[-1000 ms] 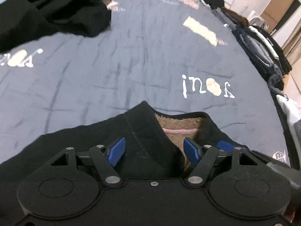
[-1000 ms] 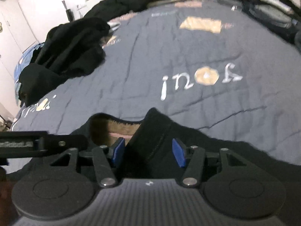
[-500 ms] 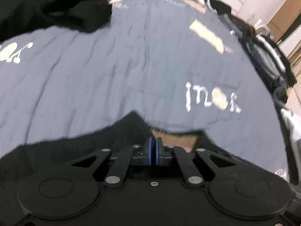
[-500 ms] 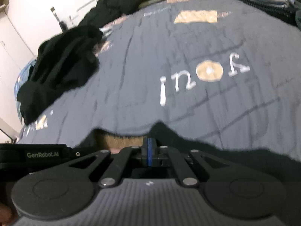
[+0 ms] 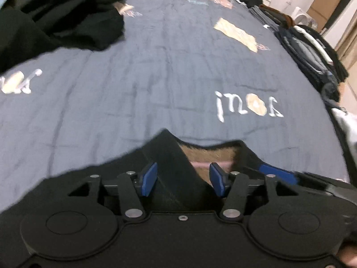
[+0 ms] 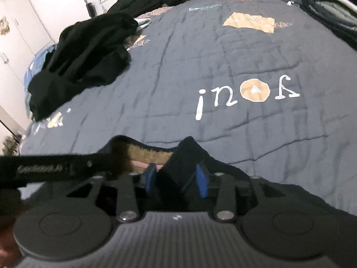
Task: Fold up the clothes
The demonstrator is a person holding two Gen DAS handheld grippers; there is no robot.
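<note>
White cupboard doors stand at the far left of the room; before them a heap of black clothes sits on the left edge of the bed; the bed carries a slate-blue quilted bedspread, creased, with white lettering and a tan patch near its far end; along its right edge lies a row of folded dark garments, and beyond them a brown door.

At the near edge lies the black fleece-lined garment, its tan lining showing at the collar; the left gripper has just been opening, its blue pads spread with the collar fold between them, untouched; the right gripper has likewise been opening, a peak of the same black cloth standing between its parted pads, the cloth close against them, though I cannot tell whether they press.
</note>
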